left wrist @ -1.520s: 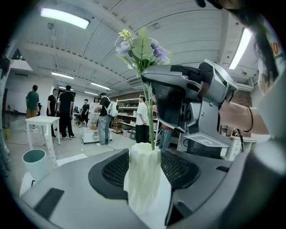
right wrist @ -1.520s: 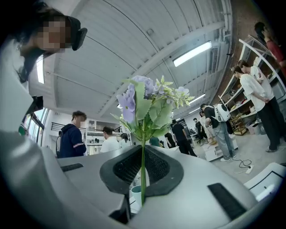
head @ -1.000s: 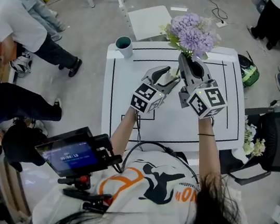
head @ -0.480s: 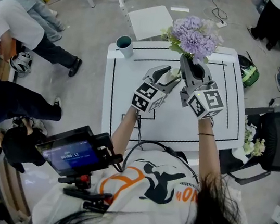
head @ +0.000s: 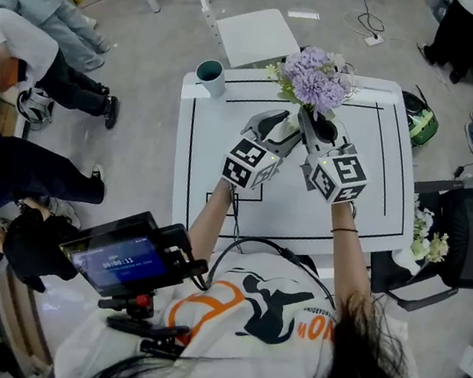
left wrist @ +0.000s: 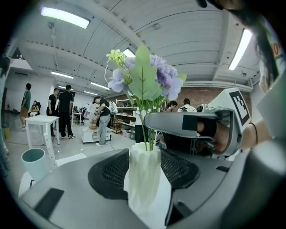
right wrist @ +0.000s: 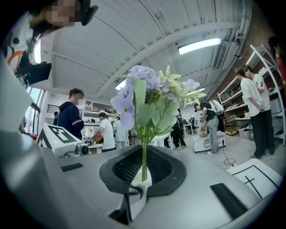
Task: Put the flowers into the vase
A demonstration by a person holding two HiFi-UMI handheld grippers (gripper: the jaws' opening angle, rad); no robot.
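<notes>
Two grippers close together above the white table [head: 367,204] with black lines. Left gripper [head: 279,131]: jaws wide, pressed on the sides of a bumpy white vase [left wrist: 144,179], upright between them. Right gripper [head: 311,120]: jaws nearly together, pinching the thin green stems of the purple flowers [head: 316,70]. Stem ends down in the mouth of the vase; purple heads and green leaves high above it. Teal cup [head: 210,75] off at the table's far left corner, well apart from both grippers.
</notes>
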